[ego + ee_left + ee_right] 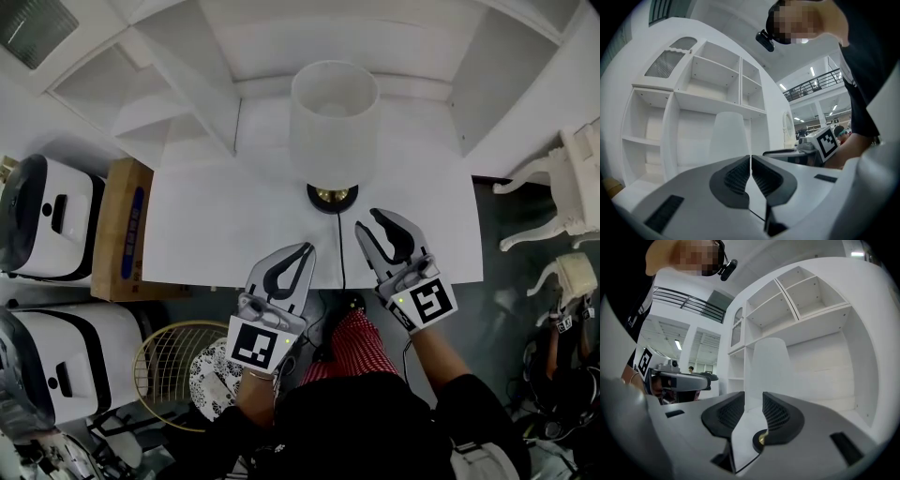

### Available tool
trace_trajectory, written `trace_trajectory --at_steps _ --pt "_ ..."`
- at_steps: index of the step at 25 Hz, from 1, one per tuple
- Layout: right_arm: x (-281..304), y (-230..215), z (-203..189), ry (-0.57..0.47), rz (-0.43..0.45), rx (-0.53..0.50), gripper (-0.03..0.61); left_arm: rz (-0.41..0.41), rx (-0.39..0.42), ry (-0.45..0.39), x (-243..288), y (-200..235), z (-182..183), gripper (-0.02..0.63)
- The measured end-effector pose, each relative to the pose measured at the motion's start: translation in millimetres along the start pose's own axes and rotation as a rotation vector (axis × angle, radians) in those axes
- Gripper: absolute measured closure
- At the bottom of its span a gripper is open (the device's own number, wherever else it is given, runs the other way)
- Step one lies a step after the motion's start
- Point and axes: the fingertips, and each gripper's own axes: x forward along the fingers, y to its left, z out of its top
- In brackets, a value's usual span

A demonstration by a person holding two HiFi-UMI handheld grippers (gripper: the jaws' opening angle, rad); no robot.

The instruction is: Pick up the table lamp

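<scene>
The table lamp (334,122) stood upright at the 12 o'clock side of the white table (206,225), long axis vertical, shade over a dark round base (332,198); the right gripper (369,223), jaws apart and empty, lay nearer, the base just ahead at its 11 o'clock, untouched; the left gripper (307,249), jaws together on nothing, sat further back, the lamp at its 1 o'clock. A black cord (341,253) ran from the base toward 6 o'clock between the grippers and, in my judgement, could snag a low approach; white shelving (187,103) stood close behind the lamp; a cardboard box (122,225) lay well off at 9 o'clock.
</scene>
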Motion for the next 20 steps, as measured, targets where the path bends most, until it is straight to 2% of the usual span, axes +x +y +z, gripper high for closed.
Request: trace_trajectory --at_steps 10,20 --pt "16 -9 -25 0.006 0.000 0.020 0.442 -0.023 0.002 0.023 8 -1 -25 0.604" --pt "39 -14 -46 0.030 0.026 0.016 0.436 0.012 -0.013 0.059 11 13 -45 0.604"
